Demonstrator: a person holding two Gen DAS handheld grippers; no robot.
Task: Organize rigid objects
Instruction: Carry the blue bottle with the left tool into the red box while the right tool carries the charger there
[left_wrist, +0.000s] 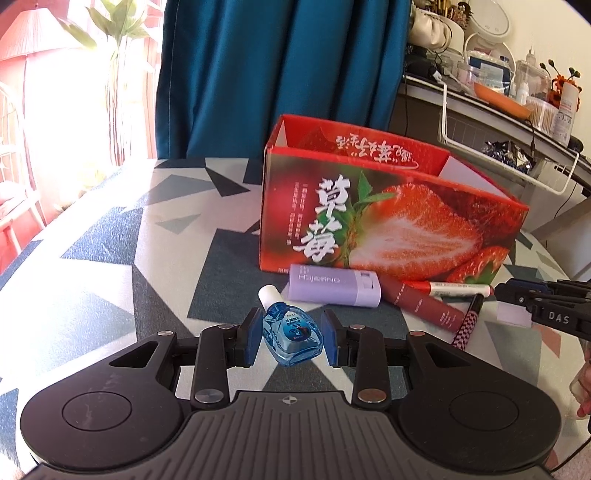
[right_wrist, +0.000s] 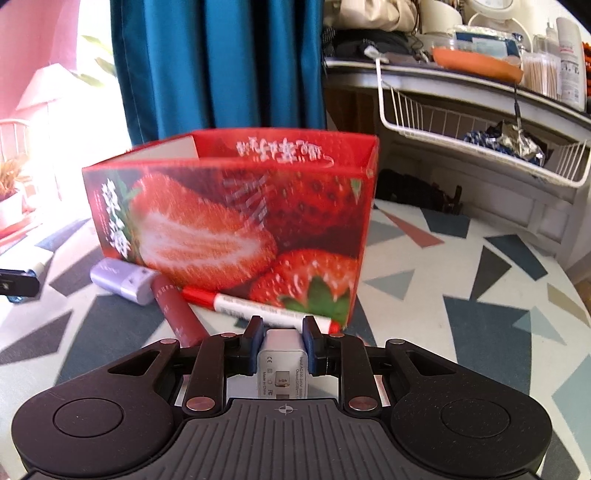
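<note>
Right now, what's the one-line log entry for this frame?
left gripper: around eye-drop bottle, contact unclear | right gripper: shut on USB charger | strawberry box: open | purple tube: on table

From my feed, a teal curtain (left_wrist: 258, 74) hangs at twelve o'clock behind the triangle-patterned tabletop (left_wrist: 110, 258). Sunlight floods a window (left_wrist: 92, 92) at ten o'clock. A cluttered shelf (right_wrist: 461, 85) with a white wire basket (right_wrist: 480, 147) sits at two o'clock.

Teal curtain (left_wrist: 280, 74), wire basket (right_wrist: 480, 125), lamp (left_wrist: 33, 37)
</note>
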